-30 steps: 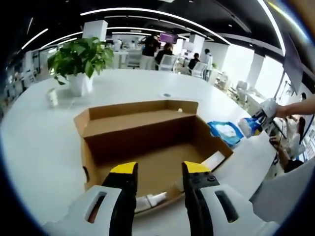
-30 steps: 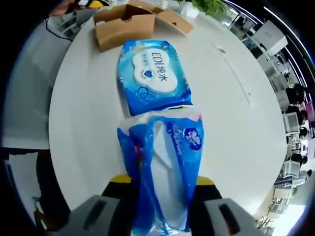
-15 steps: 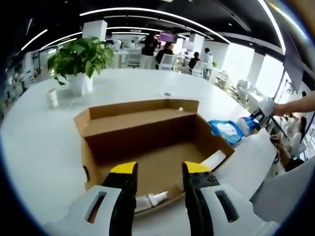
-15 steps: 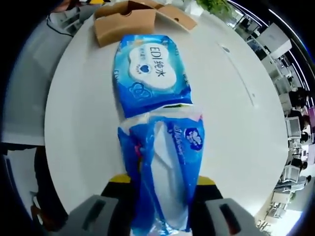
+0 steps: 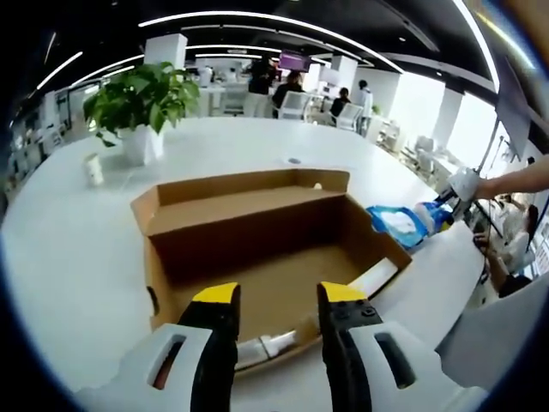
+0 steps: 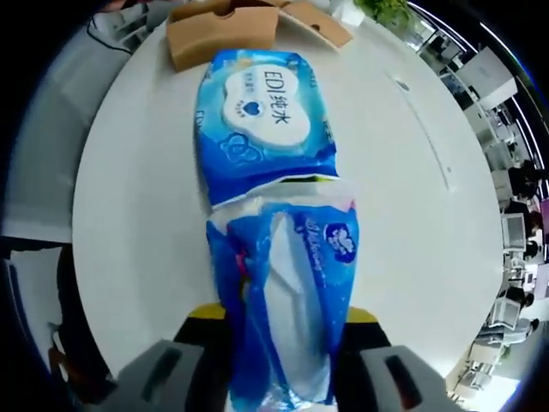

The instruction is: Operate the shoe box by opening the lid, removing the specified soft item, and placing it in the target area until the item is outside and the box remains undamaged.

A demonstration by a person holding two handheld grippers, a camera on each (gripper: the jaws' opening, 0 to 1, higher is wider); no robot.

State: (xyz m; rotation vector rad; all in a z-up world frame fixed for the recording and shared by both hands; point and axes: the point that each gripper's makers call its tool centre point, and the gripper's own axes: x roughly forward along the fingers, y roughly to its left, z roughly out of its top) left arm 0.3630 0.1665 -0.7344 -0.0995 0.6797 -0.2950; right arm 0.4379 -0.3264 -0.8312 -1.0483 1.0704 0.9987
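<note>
Right gripper view: right gripper (image 6: 279,330) clamped on soft blue plastic tissue pack (image 6: 287,292), hanging just above white table (image 6: 403,189), overlapping blue wet-wipe packet (image 6: 257,120). Light, crinkly, likely slippery; best pinched mid-body. Lower than a second ago. Left gripper (image 5: 276,300) half-open, empty, over open brown cardboard shoe box (image 5: 249,249), unchanged.
</note>
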